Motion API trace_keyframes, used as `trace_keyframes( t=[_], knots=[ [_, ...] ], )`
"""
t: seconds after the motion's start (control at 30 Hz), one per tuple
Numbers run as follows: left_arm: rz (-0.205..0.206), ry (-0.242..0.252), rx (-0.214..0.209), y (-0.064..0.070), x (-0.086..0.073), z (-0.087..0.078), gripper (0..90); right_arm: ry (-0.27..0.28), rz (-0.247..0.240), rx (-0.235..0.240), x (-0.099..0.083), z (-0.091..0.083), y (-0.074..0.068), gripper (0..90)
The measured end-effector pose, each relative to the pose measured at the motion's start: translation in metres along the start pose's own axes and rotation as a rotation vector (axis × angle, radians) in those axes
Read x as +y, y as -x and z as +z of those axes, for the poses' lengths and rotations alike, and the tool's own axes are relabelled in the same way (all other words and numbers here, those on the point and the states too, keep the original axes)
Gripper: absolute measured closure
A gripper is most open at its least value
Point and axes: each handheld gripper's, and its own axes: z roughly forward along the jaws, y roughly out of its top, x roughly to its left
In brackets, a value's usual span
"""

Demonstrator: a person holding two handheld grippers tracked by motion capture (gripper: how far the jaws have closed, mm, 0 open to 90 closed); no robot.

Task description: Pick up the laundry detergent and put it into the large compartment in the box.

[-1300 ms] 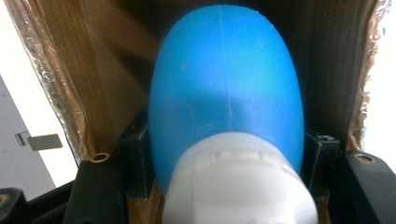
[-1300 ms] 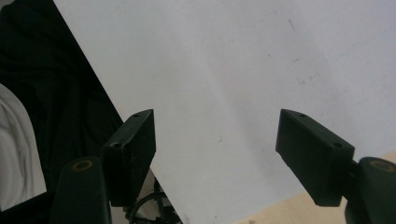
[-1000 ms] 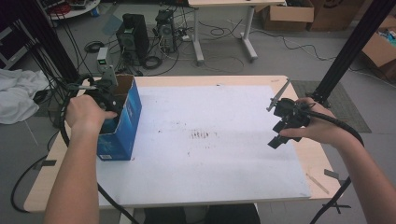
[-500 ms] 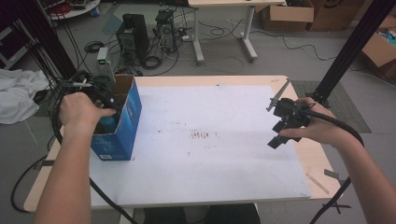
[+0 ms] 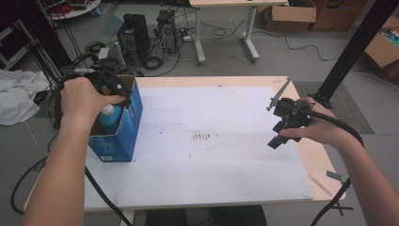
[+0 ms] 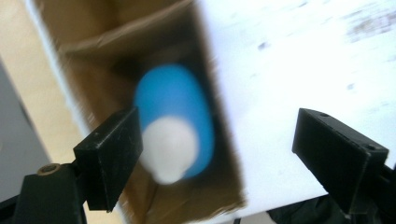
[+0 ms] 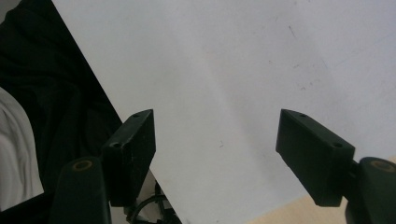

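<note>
A blue cardboard box (image 5: 120, 127) stands open-topped at the table's left edge. Inside it stands a blue bottle with a white cap (image 5: 111, 116), blurred in the left gripper view as bottle (image 6: 175, 121) in the brown box interior (image 6: 107, 56). My left gripper (image 5: 115, 87) hovers over the box's top, jaws wide apart and empty; left gripper (image 6: 217, 149) looks straight down on the bottle. My right gripper (image 5: 282, 127) is held above the white sheet's right side, open and empty, right gripper (image 7: 215, 149) over bare sheet.
A white sheet (image 5: 207, 146) covers most of the wooden table (image 5: 324, 169). Behind the table lie computer cases (image 5: 134, 35), cables and a second desk's legs. A black post (image 5: 350, 52) rises at the right, cardboard boxes at the far right.
My left hand has drawn back and up from inside the box, and the bottle's top now shows in it. The right gripper has stayed almost still.
</note>
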Motion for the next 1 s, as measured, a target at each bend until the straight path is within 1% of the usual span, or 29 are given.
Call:
trace_keyframes(
  t=[0.07, 0.2, 0.23, 0.43, 0.53, 0.57, 0.67, 0.73, 0.77, 0.8, 0.93, 1.0],
  knots=[
    [0.033, 0.008, 0.001, 0.009, 0.003, -0.002, 15.9, -0.001, 0.000, 0.001, 0.000, 0.001, 0.000, 28.6],
    [0.102, 0.018, -0.017, 0.029, 0.009, -0.002, 15.6, -0.005, 0.006, -0.001, -0.001, 0.000, -0.001, 28.6],
    [0.119, 0.012, -0.027, 0.034, 0.011, -0.002, 15.8, -0.004, 0.006, -0.001, -0.001, -0.001, -0.001, 28.6],
    [0.214, 0.019, -0.056, 0.069, 0.021, 0.004, 15.4, -0.005, 0.008, -0.004, -0.002, -0.002, -0.002, 28.4],
    [0.264, 0.032, -0.083, 0.086, 0.025, 0.007, 15.4, -0.009, 0.007, -0.003, -0.002, -0.002, -0.001, 27.7],
    [0.272, 0.032, -0.086, 0.091, 0.027, 0.009, 15.4, -0.009, 0.011, -0.001, -0.002, -0.002, -0.001, 27.6],
    [0.328, 0.014, -0.085, 0.109, 0.032, 0.016, 15.3, -0.009, 0.016, -0.003, -0.003, -0.001, 0.000, 27.0],
    [0.344, 0.009, -0.096, 0.118, 0.035, 0.021, 15.3, -0.009, 0.014, -0.002, -0.004, -0.001, 0.000, 27.0],
    [0.361, 0.002, -0.100, 0.123, 0.036, 0.024, 15.3, -0.009, 0.017, -0.002, -0.004, -0.001, 0.000, 26.8],
    [0.366, 0.002, -0.106, 0.128, 0.036, 0.027, 15.4, -0.011, 0.020, -0.002, -0.004, 0.000, 0.000, 26.7],
    [0.412, -0.009, -0.106, 0.146, 0.039, 0.039, 15.3, -0.012, 0.021, -0.002, -0.005, 0.000, 0.002, 26.5],
    [0.426, -0.014, -0.110, 0.153, 0.040, 0.044, 15.3, -0.014, 0.023, -0.003, -0.005, 0.001, 0.002, 26.3]
  ],
)
